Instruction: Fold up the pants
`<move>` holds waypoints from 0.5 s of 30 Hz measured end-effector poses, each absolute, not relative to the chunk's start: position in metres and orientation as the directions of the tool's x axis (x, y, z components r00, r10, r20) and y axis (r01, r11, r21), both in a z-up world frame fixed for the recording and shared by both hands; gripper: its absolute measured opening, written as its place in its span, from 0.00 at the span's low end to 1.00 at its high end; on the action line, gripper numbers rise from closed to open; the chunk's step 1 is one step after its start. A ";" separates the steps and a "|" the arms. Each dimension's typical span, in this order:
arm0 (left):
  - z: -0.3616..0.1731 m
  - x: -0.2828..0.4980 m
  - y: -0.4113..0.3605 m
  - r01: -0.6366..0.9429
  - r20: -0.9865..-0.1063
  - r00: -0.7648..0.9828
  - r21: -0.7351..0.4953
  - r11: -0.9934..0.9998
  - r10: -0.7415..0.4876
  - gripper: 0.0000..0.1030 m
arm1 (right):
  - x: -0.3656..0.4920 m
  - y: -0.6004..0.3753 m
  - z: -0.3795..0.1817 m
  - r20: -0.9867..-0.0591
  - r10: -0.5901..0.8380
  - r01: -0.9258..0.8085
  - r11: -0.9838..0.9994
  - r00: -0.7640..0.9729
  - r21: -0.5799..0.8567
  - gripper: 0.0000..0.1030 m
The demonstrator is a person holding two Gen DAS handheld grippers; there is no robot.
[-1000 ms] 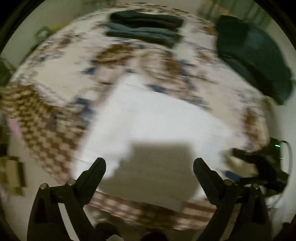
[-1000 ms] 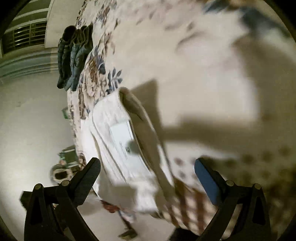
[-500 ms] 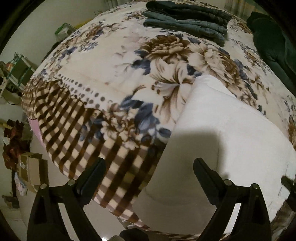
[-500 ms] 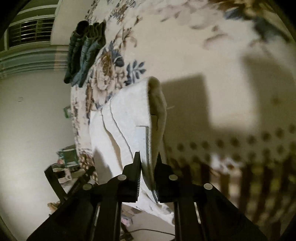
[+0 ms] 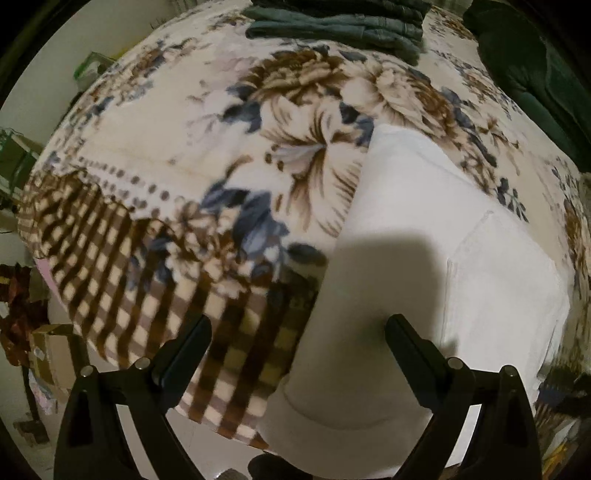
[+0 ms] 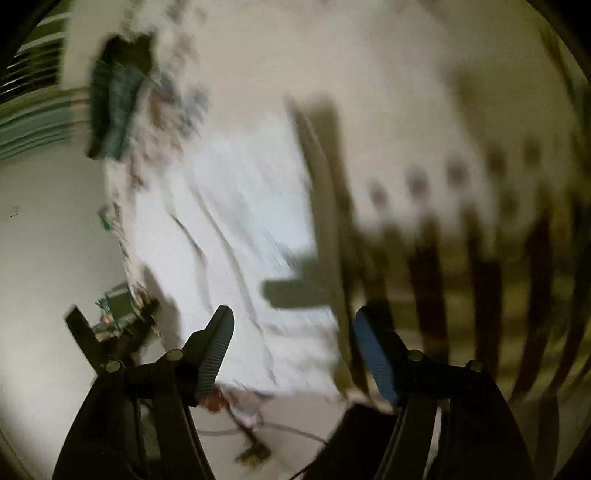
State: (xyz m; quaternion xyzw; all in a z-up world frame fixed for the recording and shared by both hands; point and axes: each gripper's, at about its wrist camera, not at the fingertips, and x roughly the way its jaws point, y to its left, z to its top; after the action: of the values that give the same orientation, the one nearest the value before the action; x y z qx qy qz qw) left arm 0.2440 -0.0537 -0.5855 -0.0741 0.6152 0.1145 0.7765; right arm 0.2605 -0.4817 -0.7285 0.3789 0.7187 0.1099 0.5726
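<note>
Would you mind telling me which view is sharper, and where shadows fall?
Left wrist view: fairly sharp; a dark shadow lies on the white pants above the left tongs. Right wrist view: heavily motion-blurred; shadows streak the pants beyond the open right tongs.

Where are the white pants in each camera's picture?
Left wrist view: the white pants fill the lower right, on the flowery blanket.
Right wrist view: blurry, they run down the middle.
Shared landmark: the dark folded clothes pile, top centre on the left view, upper left on the right.

Floral, check-bordered blanket (image 5: 207, 155) on bed, pale wall (image 6: 48, 229), cardboard box (image 5: 51, 354) below.
</note>
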 end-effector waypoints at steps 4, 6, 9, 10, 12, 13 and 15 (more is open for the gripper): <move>-0.604 0.239 -0.050 -0.249 -0.980 0.197 -0.021 0.968 0.029 0.96 | 0.231 -0.473 -0.766 -0.632 0.771 0.551 0.559 -0.072 0.620 0.47; -0.614 0.237 -0.044 -0.238 -0.980 0.198 -0.051 0.970 -0.003 0.99 | 0.224 -0.478 -0.755 -0.685 0.729 0.555 0.562 0.018 0.613 0.23; -0.623 0.235 -0.033 -0.212 -0.973 0.206 -0.151 0.965 -0.107 1.00 | 0.218 -0.488 -0.727 -0.745 0.655 0.520 0.597 0.125 0.612 0.17; -0.626 0.236 -0.031 -0.197 -0.969 0.199 -0.189 0.962 -0.149 1.00 | 0.216 -0.490 -0.722 -0.771 0.620 0.519 0.615 0.147 0.593 0.17; -0.625 0.237 -0.029 -0.174 -0.968 0.188 -0.199 0.964 -0.166 1.00 | 0.210 -0.491 -0.727 -0.774 0.617 0.539 0.607 0.143 0.584 0.20; -0.624 0.239 -0.028 -0.166 -0.968 0.179 -0.206 0.964 -0.175 1.00 | 0.206 -0.489 -0.730 -0.762 0.629 0.568 0.575 0.154 0.589 0.27; -0.620 0.243 -0.023 -0.164 -0.963 0.166 -0.239 0.957 -0.212 1.00 | 0.200 -0.484 -0.728 -0.754 0.633 0.581 0.553 0.173 0.597 0.40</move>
State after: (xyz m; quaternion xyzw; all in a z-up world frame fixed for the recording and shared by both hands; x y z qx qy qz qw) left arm 0.2435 -0.0228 -0.6204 -0.1453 0.6457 -0.0161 0.7495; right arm 0.2004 -0.4845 -0.7277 0.4723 0.6427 0.0216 0.6028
